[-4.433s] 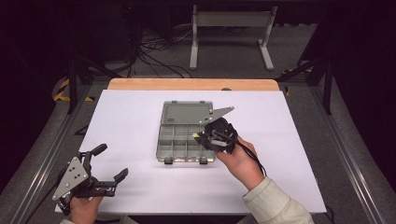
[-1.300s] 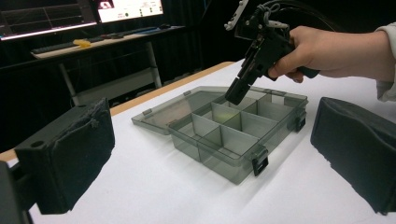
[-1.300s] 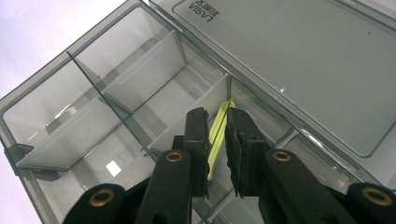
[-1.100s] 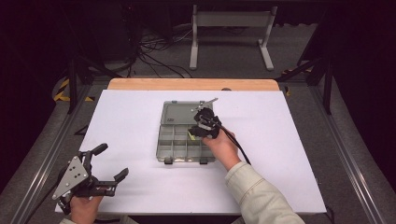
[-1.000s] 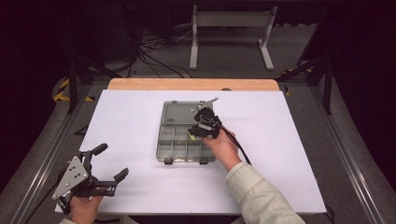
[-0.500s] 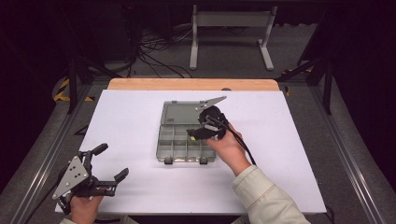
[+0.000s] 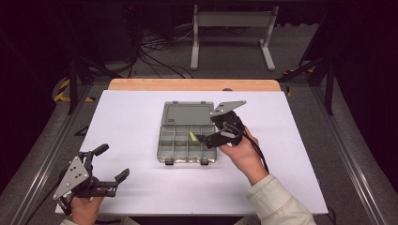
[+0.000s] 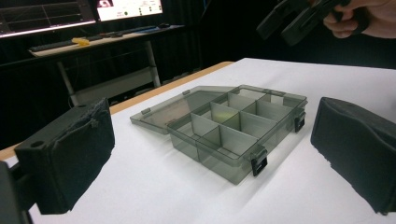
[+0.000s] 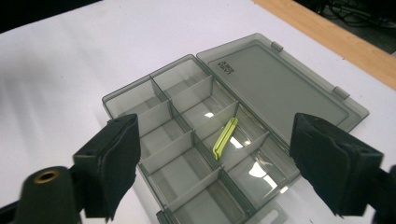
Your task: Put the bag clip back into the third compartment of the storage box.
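Note:
A clear grey compartment box (image 7: 183,149) lies in the middle of the white table (image 7: 131,122), its lid (image 7: 187,114) folded flat toward the far side. A thin yellow-green strip (image 7: 193,136) (image 9: 224,138) lies in one compartment of the far row, next to the lid. My right gripper (image 7: 212,129) (image 9: 219,161) hovers open over the box's right side with nothing between its jaws. My left gripper (image 7: 112,161) (image 8: 210,158) rests open near the table's front left corner, facing the box (image 8: 233,135) from a distance. The right gripper (image 8: 299,18) also appears at the top of the left gripper view.
A wooden strip (image 7: 192,84) borders the table's far edge. Beyond it stand a white metal frame (image 7: 232,28) and floor cables (image 7: 155,56). Dark rails (image 7: 347,154) run along both sides. Monitors (image 8: 126,7) glow in the background of the left gripper view.
My right gripper has drifted slightly to the right over the box, staying open. The strip, the box and my left gripper have not moved.

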Demonstrator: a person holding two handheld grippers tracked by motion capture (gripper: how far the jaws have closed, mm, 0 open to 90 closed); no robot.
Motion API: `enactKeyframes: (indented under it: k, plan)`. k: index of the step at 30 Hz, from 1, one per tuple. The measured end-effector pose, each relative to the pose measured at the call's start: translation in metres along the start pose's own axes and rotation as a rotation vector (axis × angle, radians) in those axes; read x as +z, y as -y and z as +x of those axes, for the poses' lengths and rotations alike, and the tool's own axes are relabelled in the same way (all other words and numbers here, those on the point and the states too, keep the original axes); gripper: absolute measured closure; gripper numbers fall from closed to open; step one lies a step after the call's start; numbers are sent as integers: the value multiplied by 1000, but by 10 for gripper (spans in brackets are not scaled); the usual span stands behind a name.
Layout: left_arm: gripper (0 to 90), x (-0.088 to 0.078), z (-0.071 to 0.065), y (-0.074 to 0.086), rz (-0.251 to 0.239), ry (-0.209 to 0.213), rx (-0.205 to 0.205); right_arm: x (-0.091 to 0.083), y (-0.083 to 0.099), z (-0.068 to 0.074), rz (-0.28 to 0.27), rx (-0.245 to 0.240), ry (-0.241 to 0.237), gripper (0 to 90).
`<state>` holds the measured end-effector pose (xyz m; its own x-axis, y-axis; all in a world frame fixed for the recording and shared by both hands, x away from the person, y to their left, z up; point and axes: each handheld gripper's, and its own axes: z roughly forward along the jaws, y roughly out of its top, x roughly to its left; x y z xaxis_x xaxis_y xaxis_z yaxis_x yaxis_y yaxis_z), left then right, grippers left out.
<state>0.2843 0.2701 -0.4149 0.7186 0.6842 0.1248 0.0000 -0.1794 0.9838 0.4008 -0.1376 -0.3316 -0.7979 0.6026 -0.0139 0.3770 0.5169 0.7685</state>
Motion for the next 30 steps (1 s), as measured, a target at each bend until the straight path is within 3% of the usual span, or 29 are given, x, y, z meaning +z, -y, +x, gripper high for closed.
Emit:
enactKeyframes:
  k: [7, 14, 22, 25, 30]
  plan:
    - [3, 0, 0, 0, -8, -1, -8, -29, 12, -2, -74, -20, 21, 48]
    - [3, 0, 0, 0, -12, -4, -13, -48, 29, -7, -116, -2, 41, 26]
    - [3, 0, 0, 0, -13, -3, -14, -71, 56, -17, -208, -18, 41, 7]
    - [3, 0, 0, 0, -12, -2, -15, -76, 65, -17, -215, -37, 70, 5]
    - [3, 0, 0, 0, -13, -4, -13, -82, 77, -17, -229, -47, 78, 2]
